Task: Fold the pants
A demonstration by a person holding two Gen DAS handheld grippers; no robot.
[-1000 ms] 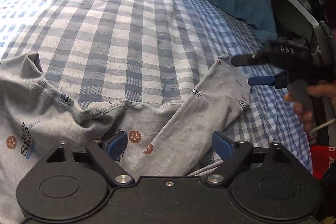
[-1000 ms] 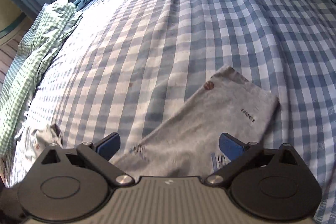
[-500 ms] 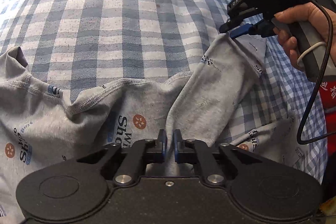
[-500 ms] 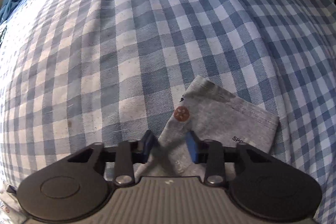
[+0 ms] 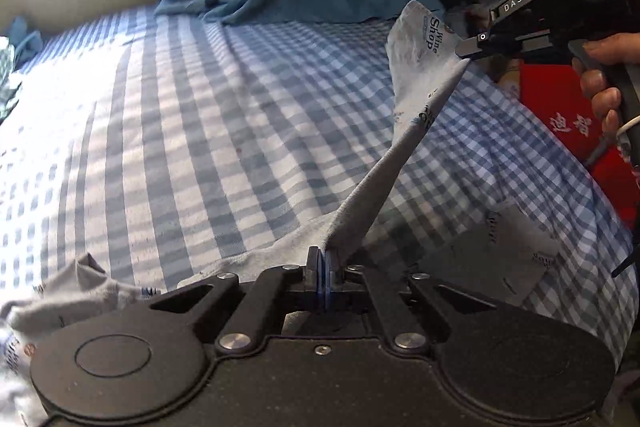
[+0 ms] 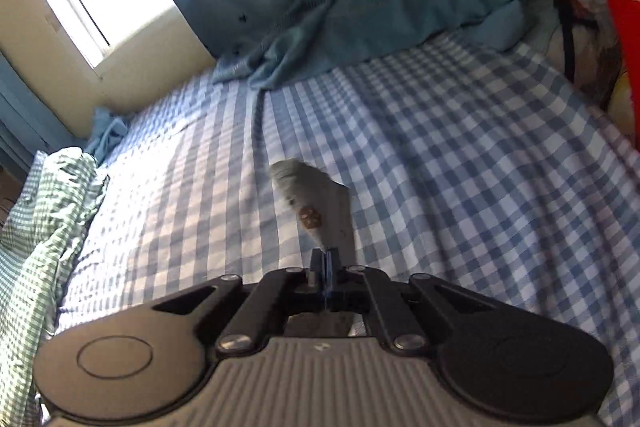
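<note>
Clamping a fold of the grey printed cotton pants at lower centre of its own view, the left hand-held gripper has its jaws pressed together on the cloth. One leg runs taut from there to the upper right of the frame, where the right hand-held gripper, held in a hand, pinches its hem clear of the blue-and-white checked bed sheet. The waist end lies crumpled at lower left. Rumpled teal bedding lies across the top of the right wrist view.
</note>
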